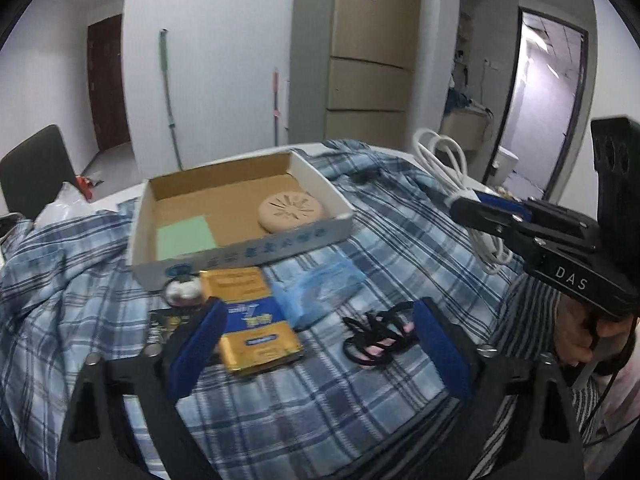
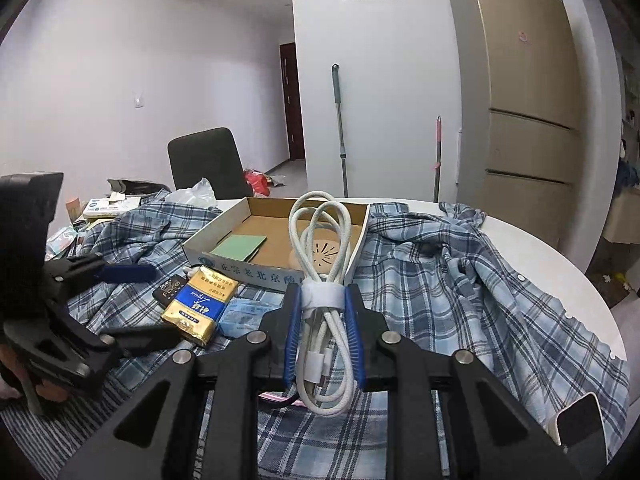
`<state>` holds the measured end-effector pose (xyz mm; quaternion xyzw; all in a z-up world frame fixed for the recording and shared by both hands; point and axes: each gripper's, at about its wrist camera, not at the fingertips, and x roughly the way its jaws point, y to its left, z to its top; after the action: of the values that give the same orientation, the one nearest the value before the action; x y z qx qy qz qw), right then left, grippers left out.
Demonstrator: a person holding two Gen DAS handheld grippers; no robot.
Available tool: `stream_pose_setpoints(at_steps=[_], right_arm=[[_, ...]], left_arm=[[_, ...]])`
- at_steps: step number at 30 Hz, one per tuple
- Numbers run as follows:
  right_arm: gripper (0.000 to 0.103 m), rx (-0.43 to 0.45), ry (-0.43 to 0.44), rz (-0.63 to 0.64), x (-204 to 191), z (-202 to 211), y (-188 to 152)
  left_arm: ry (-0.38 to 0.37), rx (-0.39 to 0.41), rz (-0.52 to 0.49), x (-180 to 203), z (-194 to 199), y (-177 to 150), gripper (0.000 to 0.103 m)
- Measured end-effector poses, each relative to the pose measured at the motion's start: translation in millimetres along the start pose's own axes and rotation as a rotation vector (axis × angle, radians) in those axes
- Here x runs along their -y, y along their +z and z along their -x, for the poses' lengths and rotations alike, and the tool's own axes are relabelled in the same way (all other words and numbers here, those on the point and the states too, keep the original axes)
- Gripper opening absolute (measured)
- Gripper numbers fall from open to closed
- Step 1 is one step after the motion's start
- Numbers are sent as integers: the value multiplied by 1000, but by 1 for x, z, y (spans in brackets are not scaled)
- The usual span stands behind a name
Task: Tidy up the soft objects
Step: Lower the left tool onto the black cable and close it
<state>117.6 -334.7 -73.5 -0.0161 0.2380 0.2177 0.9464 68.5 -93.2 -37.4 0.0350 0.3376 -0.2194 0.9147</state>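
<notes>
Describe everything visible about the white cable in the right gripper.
The white cable is a thick cord with a woven-looking sheath, coiled into long loops and bound at the middle by a white strap. Its plug ends lie tucked low in the bundle. The right gripper is shut on it, blue pads pressing both sides at and below the strap. The loops rise from the jaws, held above the plaid shirt, in front of the cardboard box.

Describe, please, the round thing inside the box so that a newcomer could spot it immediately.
On the blue plaid shirt lies a shallow open cardboard box. In its right corner rests a round beige disc with slits radiating from its centre, unlike the flat green paper square nearby.
</notes>
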Motion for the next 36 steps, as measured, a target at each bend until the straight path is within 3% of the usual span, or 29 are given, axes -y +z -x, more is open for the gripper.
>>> stream_pose_setpoints(at_steps=[11, 23, 28, 32, 34, 36], right_arm=[[21, -10, 18, -15, 2, -1, -1], [21, -21, 32, -59, 11, -2, -2], [21, -34, 35, -53, 9, -5, -2], [21, -16, 60, -49, 9, -2, -2], [21, -17, 57, -45, 7, -2, -2], [21, -14, 53, -44, 7, -2, -2]], left_arm=[[-76, -150, -128, 37, -48, -3, 90], [-90, -215, -164, 41, -69, -13, 88], [-96, -228, -174, 43, -70, -16, 68], [-100, -218, -181, 44, -69, -17, 46], [-99, -201, -187, 45, -67, -17, 46], [-99, -182, -194, 46, -63, -17, 34]])
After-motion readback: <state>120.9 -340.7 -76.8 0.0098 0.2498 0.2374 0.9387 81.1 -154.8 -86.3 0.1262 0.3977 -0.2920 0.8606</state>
